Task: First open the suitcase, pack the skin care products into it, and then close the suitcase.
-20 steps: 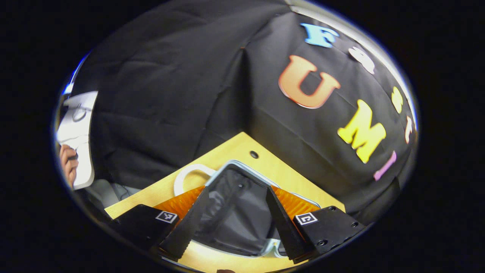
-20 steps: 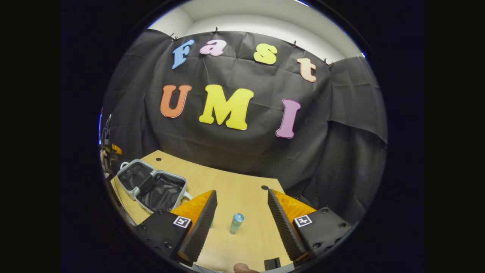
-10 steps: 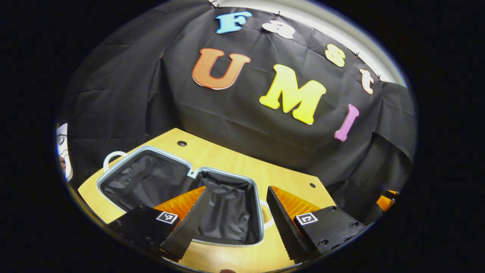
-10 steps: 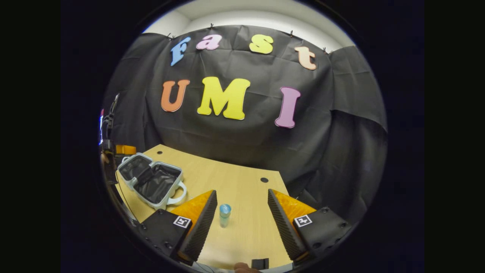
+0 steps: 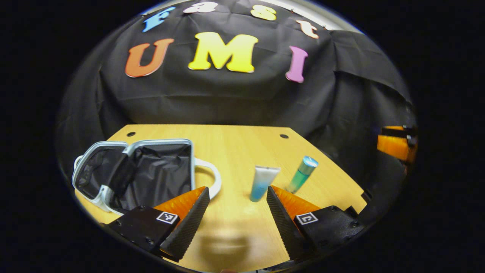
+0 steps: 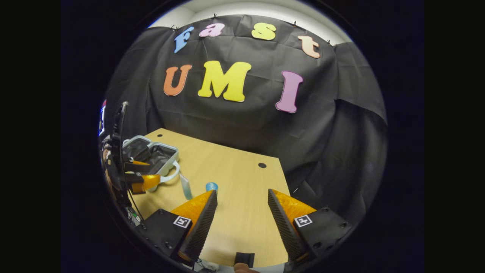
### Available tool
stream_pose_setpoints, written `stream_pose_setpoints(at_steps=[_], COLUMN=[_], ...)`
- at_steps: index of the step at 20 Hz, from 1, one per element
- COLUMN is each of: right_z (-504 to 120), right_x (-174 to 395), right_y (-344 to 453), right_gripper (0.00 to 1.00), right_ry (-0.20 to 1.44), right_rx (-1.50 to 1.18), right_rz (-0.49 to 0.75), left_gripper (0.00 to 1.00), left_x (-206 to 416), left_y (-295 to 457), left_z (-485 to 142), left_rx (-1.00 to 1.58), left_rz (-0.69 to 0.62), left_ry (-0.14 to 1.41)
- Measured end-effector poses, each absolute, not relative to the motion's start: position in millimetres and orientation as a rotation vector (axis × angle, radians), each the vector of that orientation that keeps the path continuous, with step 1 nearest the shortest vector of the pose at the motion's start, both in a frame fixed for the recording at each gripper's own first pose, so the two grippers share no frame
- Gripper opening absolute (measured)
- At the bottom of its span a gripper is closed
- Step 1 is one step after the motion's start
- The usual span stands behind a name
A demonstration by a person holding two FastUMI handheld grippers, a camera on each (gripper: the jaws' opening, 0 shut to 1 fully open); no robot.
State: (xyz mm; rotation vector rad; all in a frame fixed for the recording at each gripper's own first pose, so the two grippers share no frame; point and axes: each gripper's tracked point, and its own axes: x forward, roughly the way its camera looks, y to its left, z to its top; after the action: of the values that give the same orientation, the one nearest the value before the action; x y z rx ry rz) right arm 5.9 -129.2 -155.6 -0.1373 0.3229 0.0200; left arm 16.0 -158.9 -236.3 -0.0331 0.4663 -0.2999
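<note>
1. Suitcase (image 5: 151,167) lies open and flat at the table's (image 5: 235,144) left side, both halves up, dark lining slack inside; pale handle (image 5: 212,178) juts toward the middle; nothing packed in it that I can see.
2. Tube (image 5: 261,182) lies on the wood just right of the handle, pale crimped end away, blue end toward the left gripper; bottle (image 5: 302,174) stands just beside it, tilted in the fisheye, capped at top; the two are apart, not touching.
3. Left gripper (image 5: 237,212) hangs over the near table edge, fingers spread wide, nothing between them; tube lies just ahead of the gap, slightly right.
4. Right gripper (image 6: 242,223) likewise spread and empty, over bare wood; in the right gripper view the bottle (image 6: 211,186) sits just past its left finger, tube (image 6: 185,187) beyond, suitcase (image 6: 151,153) farther left.
5. Judgement: opening done, packing not yet begun.
6. Handling, tube: probably light, soft-walled, slick; a hard pinch would squash it or squirt it out sideways; take it across the flat mid-body, gently.
7. Handling, bottle: looks rigid, round, smooth, easy to topple; grip the body below the cap, square across.
8. Suitcase shell seems stiff; lining soft, may snag.
</note>
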Motion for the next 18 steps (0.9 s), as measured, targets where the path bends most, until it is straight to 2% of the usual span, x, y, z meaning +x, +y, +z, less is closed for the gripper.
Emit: stream_pose_setpoints(at_steps=[4,11,13,15,16,18], right_z=[-172,-191,-198,-203,-206,-207], right_x=[2,2,5,7,8,13], right_y=[-157,-182,-186,-187,-188,-184], right_gripper=[0.8,0.8,0.8,0.8,0.8,0.8], right_ry=[0.359,0.402,0.416,0.434,0.439,0.44], right_rx=[-0.152,-0.171,-0.171,-0.17,-0.167,-0.158], right_rz=[-0.01,-0.035,-0.039,-0.04,-0.038,-0.028], left_gripper=[0.97,0.96,0.9,0.78,0.62,0.51], left_x=[31,80,88,91,95,90], left_y=[-199,-214,-214,-218,-221,-222], left_z=[-274,-320,-323,-322,-325,-322], left_rx=[0.017,-0.002,0.009,0.013,0.01,0.011], left_rz=[-0.35,-0.289,-0.277,-0.287,-0.294,-0.301], left_ry=[0.508,0.571,0.57,0.557,0.558,0.569])
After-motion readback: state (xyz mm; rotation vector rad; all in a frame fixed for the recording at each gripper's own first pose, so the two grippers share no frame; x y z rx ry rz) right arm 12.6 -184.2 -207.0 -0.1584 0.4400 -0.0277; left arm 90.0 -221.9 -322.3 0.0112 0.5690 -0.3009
